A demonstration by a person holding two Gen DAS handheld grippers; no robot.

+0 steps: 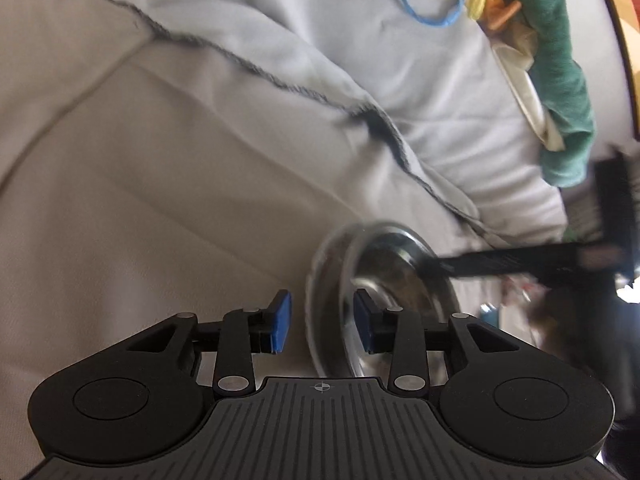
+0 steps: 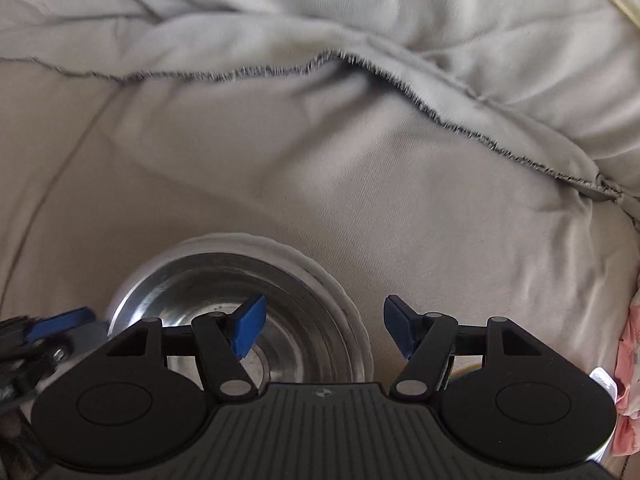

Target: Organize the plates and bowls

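A steel bowl [image 1: 384, 280] stands on edge between the blue pads of my left gripper [image 1: 322, 322]. The jaws are open around its rim, one pad outside and one inside; I cannot tell whether they touch it. In the right wrist view the same steel bowl [image 2: 224, 280] appears to sit in a white ribbed dish [image 2: 324, 276] on the beige sheet. My right gripper [image 2: 324, 330] is open and empty, with its left pad over the bowl's inside and its right pad beyond the rim. The other gripper's black arm [image 1: 520, 260] reaches over the bowl's far rim.
A beige bedsheet [image 2: 320, 168] with a grey-edged blanket [image 1: 400, 60] covers the surface. A green cloth [image 1: 560, 80], a blue cord [image 1: 420, 12] and yellow items lie at the far right. Pink fabric [image 2: 630, 360] lies at the right edge.
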